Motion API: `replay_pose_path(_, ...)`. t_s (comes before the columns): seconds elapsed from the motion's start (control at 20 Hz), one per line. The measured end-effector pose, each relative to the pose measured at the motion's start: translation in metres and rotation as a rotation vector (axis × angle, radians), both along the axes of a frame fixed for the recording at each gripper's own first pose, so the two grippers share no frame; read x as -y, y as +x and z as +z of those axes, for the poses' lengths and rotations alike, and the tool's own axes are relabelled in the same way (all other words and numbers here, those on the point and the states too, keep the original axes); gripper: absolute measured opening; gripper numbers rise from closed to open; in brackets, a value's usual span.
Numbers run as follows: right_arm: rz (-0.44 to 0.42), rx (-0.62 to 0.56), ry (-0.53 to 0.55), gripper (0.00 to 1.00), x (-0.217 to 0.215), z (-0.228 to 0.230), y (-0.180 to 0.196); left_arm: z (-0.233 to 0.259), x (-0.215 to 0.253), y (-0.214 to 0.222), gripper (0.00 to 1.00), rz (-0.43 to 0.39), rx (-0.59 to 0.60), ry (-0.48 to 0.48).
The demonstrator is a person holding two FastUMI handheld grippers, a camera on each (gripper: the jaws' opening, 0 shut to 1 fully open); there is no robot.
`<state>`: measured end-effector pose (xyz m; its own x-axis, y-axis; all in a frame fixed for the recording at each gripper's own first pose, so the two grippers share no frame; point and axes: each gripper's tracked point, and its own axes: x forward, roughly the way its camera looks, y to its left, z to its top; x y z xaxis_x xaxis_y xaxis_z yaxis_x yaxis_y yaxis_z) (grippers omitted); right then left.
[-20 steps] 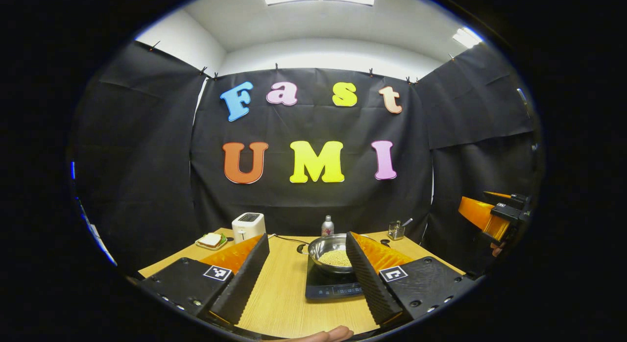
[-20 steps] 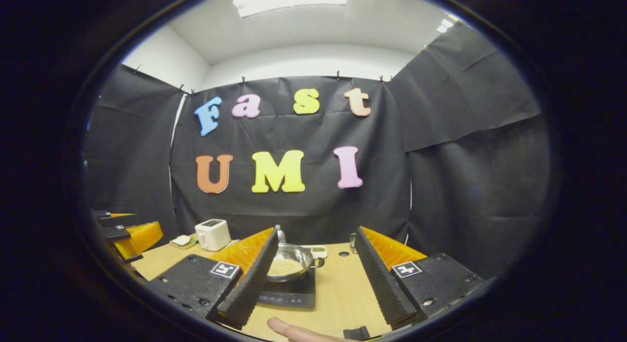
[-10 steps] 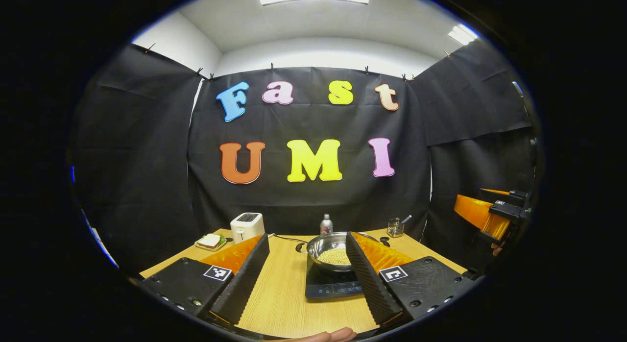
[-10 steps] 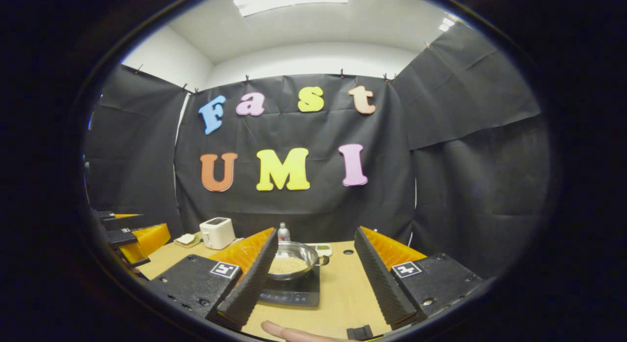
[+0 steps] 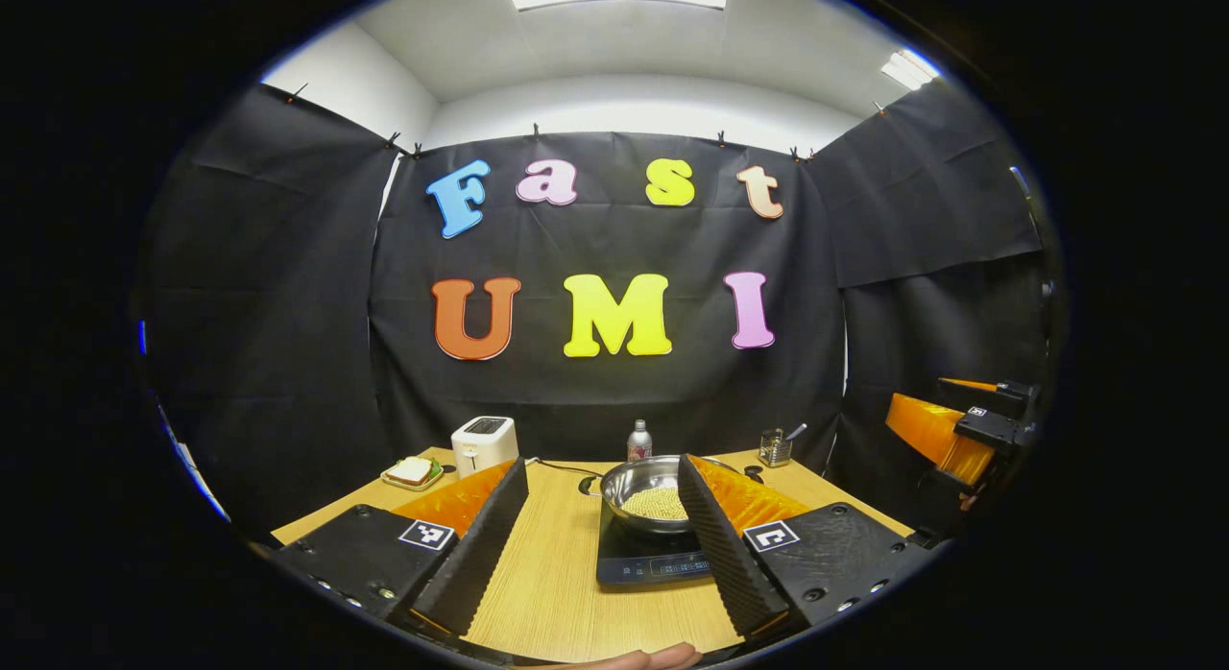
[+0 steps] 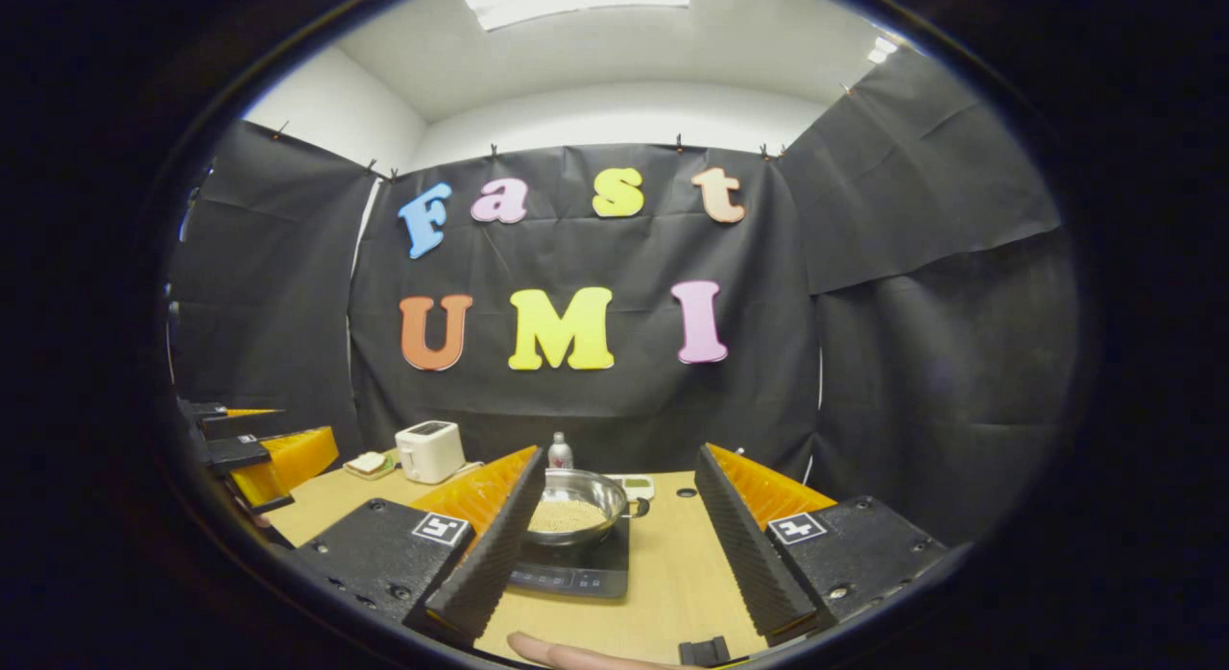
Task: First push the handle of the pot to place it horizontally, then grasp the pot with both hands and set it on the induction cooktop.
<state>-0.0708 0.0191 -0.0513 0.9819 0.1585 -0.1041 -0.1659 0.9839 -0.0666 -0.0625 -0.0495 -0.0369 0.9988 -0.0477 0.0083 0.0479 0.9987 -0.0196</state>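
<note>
Both grippers hang level over the worktop's [image 5: 552, 574] near edge, raised and pulled back. The left gripper [image 5: 603, 545] and right gripper [image 6: 614, 540] gape wide, holding nothing. The pot [image 5: 645, 492] sits on the induction cooktop [image 5: 638, 562], toward the worktop's middle.

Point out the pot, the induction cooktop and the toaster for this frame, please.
pot [image 5: 655, 494]: left gripper view, on the grains inside the bowl.
induction cooktop [image 5: 645, 562]: left gripper view, on its dark front panel.
toaster [image 6: 429, 454]: right gripper view, on its white front face.
</note>
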Motion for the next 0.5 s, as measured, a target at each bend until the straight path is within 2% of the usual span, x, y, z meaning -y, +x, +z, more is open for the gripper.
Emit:
replay_pose_path(0.05, -0.002, 0.0, 0.002, 0.98, 0.0005, -0.0004, 0.0009, 0.0002, 0.0004, -0.0002, 0.94, 0.0, 0.001, 0.0)
replay_pose_path(0.5, -0.002, -0.02, 0.01, 0.96, 0.0026, -0.0093, 0.0025, -0.0032, 0.0035, -0.0035, 0.94, 0.005, 0.005, 0.009)
